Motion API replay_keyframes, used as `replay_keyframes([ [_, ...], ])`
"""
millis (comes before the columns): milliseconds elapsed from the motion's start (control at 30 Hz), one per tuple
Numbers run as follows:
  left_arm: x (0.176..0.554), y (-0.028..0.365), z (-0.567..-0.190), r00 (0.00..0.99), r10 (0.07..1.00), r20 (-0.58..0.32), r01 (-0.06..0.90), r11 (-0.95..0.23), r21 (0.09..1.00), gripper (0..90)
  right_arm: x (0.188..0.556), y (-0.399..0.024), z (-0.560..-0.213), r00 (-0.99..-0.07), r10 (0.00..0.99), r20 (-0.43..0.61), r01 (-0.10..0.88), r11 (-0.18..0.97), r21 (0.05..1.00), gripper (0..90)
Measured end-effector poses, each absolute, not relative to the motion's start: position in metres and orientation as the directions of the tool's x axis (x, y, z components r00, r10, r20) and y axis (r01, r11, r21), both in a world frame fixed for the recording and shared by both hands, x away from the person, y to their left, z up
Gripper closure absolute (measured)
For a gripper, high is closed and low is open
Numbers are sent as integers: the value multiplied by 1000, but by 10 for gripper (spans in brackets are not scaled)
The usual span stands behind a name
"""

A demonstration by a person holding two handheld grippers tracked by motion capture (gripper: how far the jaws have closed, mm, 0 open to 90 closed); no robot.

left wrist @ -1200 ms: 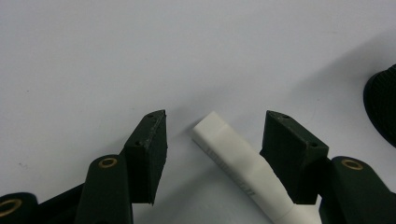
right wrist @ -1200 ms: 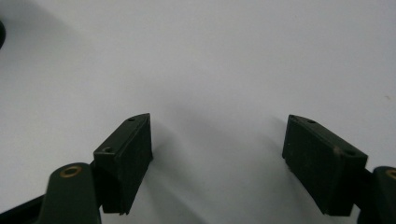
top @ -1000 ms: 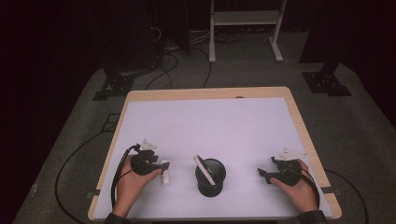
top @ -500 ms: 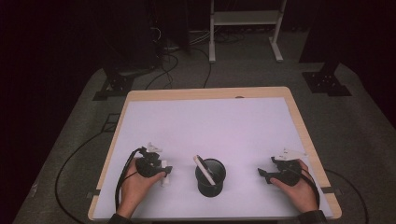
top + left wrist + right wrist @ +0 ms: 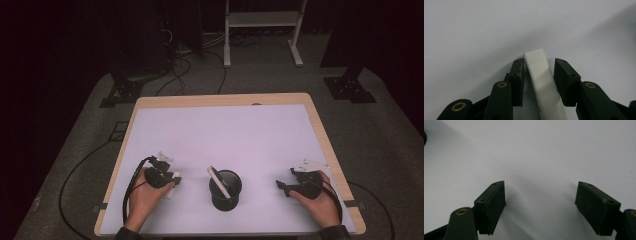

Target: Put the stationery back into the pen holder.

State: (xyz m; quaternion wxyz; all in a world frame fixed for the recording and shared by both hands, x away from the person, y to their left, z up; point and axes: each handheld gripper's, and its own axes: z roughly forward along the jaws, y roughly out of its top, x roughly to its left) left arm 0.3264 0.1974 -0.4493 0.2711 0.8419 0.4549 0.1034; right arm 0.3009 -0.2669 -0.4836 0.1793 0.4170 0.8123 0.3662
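A white flat stick (image 5: 541, 82) lies on the white table top (image 5: 220, 135) between the jaws of my left gripper (image 5: 539, 62). Those jaws have just been closing on it: the left pad is at the stick's edge, while a gap remains at the right pad. In the high view my left gripper (image 5: 167, 180) is at the front left with the stick (image 5: 171, 187) at its tip. A black cup (image 5: 226, 191) stands at front centre with another white stick (image 5: 218, 180) leaning in it. My right gripper (image 5: 282, 186) rests at the front right, wide open (image 5: 541, 185) and holding nothing.
The table has a wooden rim (image 5: 220, 99). Cables trail from both grippers over the front edge. Beyond the table are a dark floor, black stand feet (image 5: 350, 87) and a white frame (image 5: 262, 22).
The left gripper's jaws look narrower around the white stick. Both hands and the cup stay where they were.
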Motion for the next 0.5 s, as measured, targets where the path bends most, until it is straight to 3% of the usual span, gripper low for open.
replay_keyframes([
  [500,345,184,-439,549,834,-50,769,-480,423,632,301,-267,-484,-587,810,16,547,382,745,231],
])
